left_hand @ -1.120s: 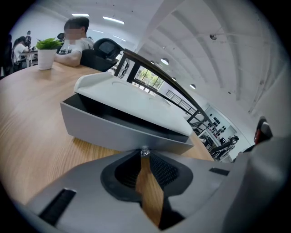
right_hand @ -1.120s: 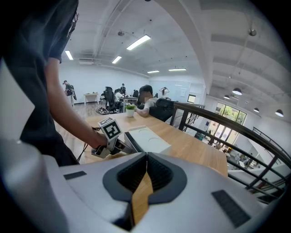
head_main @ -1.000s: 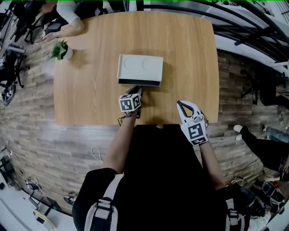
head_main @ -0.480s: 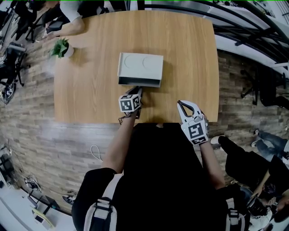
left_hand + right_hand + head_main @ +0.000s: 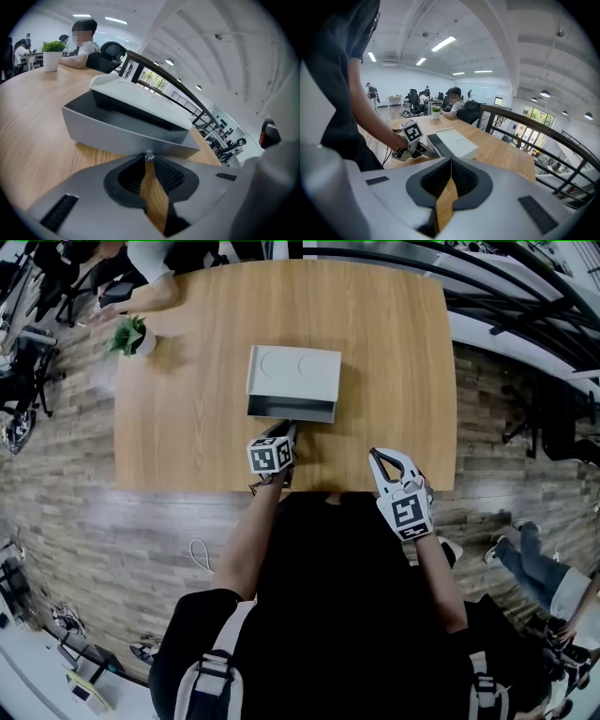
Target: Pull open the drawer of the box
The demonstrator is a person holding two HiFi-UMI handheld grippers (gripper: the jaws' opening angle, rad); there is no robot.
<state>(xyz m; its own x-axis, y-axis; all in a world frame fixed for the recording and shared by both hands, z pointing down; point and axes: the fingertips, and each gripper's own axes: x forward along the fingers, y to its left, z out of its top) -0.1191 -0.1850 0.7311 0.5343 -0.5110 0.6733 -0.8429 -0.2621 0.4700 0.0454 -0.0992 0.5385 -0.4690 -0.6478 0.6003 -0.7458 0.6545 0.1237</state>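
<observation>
A light grey box (image 5: 294, 373) lies in the middle of the wooden table (image 5: 187, 427). Its drawer (image 5: 291, 411) stands partly out toward me, and the dark inside shows above the drawer front (image 5: 126, 133). My left gripper (image 5: 287, 433) is shut on the small metal knob (image 5: 149, 156) at the middle of that front. My right gripper (image 5: 375, 457) hangs over the table's near edge, to the right of the box, shut with nothing in it. In the right gripper view the box (image 5: 457, 143) and the left gripper (image 5: 412, 136) lie ahead to the left.
A small potted plant (image 5: 131, 337) stands at the table's far left corner, and a person's arm (image 5: 141, 296) rests on the table beside it. A railing (image 5: 525, 296) runs along the right side. Another person walks at the lower right (image 5: 539, 568).
Both grippers and the box stand as before, and the drawer's gap looks about the same. A person on the floor at the right has walked on.
</observation>
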